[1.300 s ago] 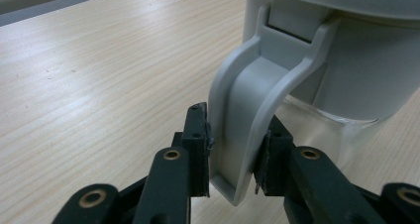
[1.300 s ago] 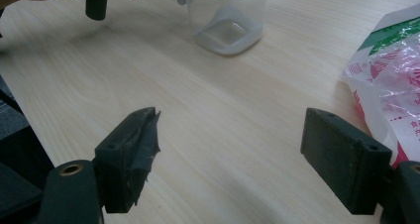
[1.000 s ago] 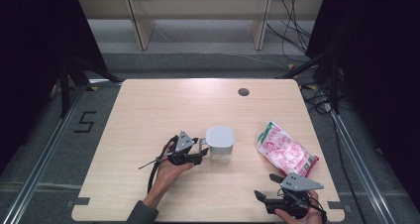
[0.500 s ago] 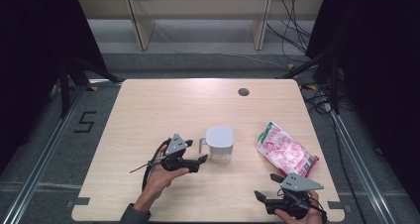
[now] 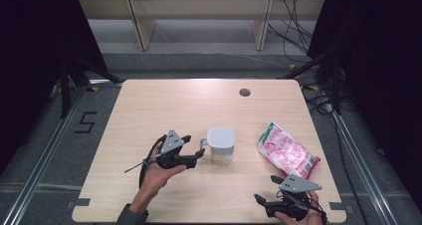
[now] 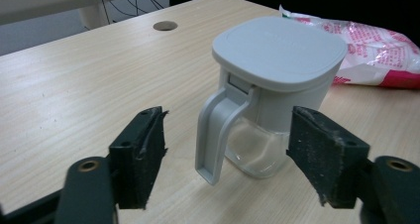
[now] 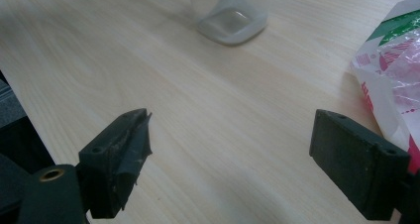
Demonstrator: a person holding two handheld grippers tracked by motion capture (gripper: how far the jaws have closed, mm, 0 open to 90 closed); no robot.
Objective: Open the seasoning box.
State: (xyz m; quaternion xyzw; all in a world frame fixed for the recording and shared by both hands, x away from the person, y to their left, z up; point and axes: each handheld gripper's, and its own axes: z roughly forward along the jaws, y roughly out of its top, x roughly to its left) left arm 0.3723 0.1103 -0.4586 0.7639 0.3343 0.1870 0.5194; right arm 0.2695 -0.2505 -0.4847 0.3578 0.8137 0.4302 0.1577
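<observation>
I see a dark room with a grey floor [image 5: 199,65] around the desk. Behind the desk stands a pale shelf [image 5: 199,11], and black cables [image 5: 293,16] lie on the floor at the back right. A metal rail [image 5: 45,150] runs along the left side of the desk, and a number five [image 5: 85,122] is marked on the floor beside it.

The desk [image 5: 164,105] has a light wood top with fine grain. It has a small round hole [image 5: 244,92] near the far edge. Most of the top is bare.

On the right part of the desk lies a bag [image 5: 286,150] in pink and white, flat, with a green strip at one end. It is well apart from the jug.

The jug [image 5: 220,144] stands upright near the middle of the desk, a little toward me. Its body is clear, its lid [image 6: 280,48] is grey and square with round corners, and its handle [image 6: 215,135] points to my left gripper.

My left gripper [image 5: 197,155] is just beside the jug. Its jaws have just been closing a little from their widest, but they are released; the handle is between them and the pads do not touch it.

My right gripper [image 5: 261,201] rests at the near right edge, jaws released, with bare desk between them.
</observation>
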